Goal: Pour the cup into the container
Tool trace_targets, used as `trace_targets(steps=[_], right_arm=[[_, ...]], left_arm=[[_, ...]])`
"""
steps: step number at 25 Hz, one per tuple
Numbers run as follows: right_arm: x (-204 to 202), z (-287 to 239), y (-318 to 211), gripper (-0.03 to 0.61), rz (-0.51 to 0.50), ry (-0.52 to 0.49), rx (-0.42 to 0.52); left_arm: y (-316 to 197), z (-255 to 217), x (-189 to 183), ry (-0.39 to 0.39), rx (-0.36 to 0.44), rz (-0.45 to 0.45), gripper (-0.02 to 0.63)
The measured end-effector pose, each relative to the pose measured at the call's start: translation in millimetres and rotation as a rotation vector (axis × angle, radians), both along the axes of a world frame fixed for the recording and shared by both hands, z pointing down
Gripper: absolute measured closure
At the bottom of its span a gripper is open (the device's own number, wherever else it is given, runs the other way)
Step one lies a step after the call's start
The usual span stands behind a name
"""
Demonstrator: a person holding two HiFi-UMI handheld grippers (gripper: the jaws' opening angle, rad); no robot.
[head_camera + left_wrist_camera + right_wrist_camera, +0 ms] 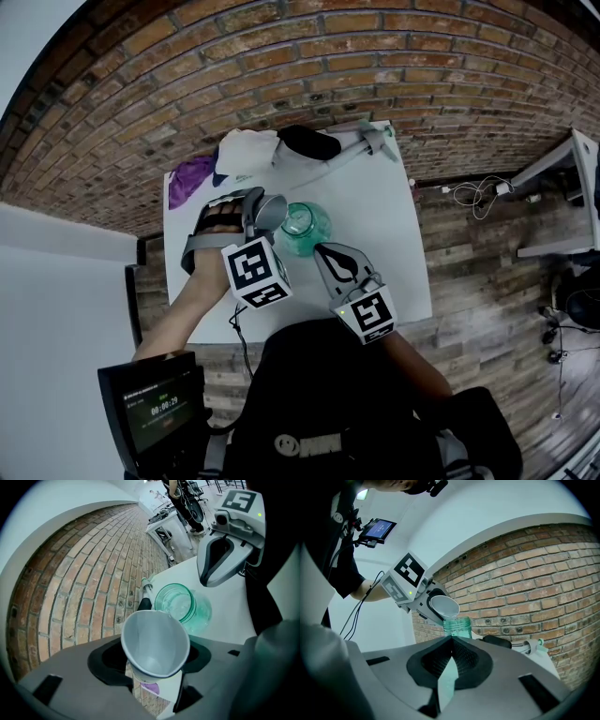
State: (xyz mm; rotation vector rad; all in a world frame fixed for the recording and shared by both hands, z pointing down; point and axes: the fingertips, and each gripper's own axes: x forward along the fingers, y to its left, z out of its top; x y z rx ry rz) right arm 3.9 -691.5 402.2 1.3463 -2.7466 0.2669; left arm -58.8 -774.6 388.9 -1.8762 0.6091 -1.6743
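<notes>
A green glass jar (305, 228) (180, 604) (457, 626) stands open on the white table (394, 244). My left gripper (262, 214) (154, 660) (429, 606) is shut on a white paper cup (271, 212) (155, 641) (444, 606), which is squeezed oval. The cup is tipped with its lip over the jar's mouth, and its inside looks bare. My right gripper (321, 249) (204, 581) (451, 641) is shut on nothing. Its tips sit close by the jar's near side; I cannot tell if they touch it.
At the table's far end lie a white cloth (246, 150), a purple cloth (190, 178), a black object (309, 142) and a grey tool with a teal end (364, 142). A brick wall stands behind. A small screen (152, 411) is at lower left.
</notes>
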Motion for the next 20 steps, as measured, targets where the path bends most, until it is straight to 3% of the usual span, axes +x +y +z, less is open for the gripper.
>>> trace_targets(steps=[20], right_arm=[[-0.1,-0.8,-0.5,0.575,-0.002,-0.006,-0.004]], left_arm=[[-3.1,-4.1,1.9,-0.025,0.029,0.004,0.324]])
